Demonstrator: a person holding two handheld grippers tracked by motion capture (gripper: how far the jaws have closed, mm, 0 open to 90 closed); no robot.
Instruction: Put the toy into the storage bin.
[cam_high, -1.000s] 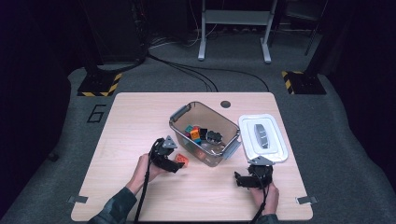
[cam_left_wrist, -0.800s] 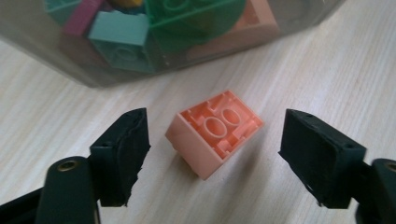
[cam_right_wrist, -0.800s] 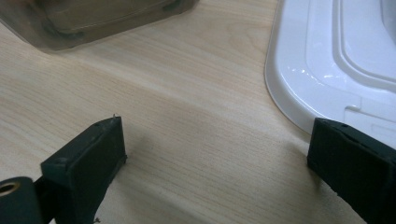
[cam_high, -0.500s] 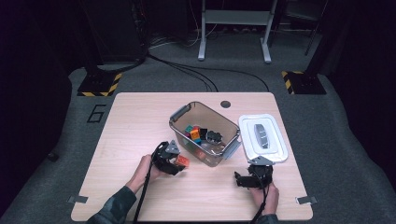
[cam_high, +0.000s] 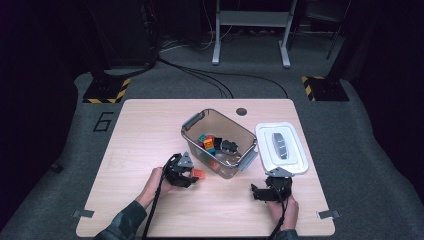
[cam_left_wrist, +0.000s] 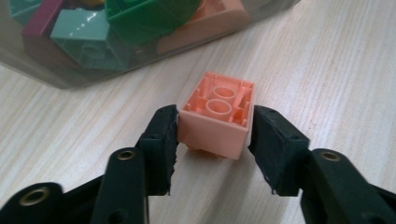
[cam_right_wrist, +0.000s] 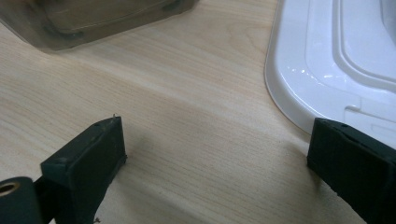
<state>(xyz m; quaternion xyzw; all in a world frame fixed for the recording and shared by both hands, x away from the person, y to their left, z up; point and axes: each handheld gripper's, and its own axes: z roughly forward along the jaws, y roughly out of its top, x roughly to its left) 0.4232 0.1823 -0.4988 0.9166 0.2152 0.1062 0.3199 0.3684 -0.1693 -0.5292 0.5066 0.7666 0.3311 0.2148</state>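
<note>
The left gripper (cam_left_wrist: 215, 128) has just been closing, and its fingers (cam_left_wrist: 161, 140) are now pressing on both sides of a peach toy brick (cam_left_wrist: 217, 114) that is lying studs-down on the worktop (cam_left_wrist: 327, 70), hollow underside showing, straight ahead of the hand and just short of the clear plastic bin (cam_high: 220, 142) holding other bricks. The right gripper (cam_right_wrist: 219, 158) is resting nearer the person's edge, well apart from the brick, its fingers standing wide open around bare wood. The bin's near wall is rising between brick and pile, and the white lid (cam_high: 281, 147) is lying beside the bin.
</note>
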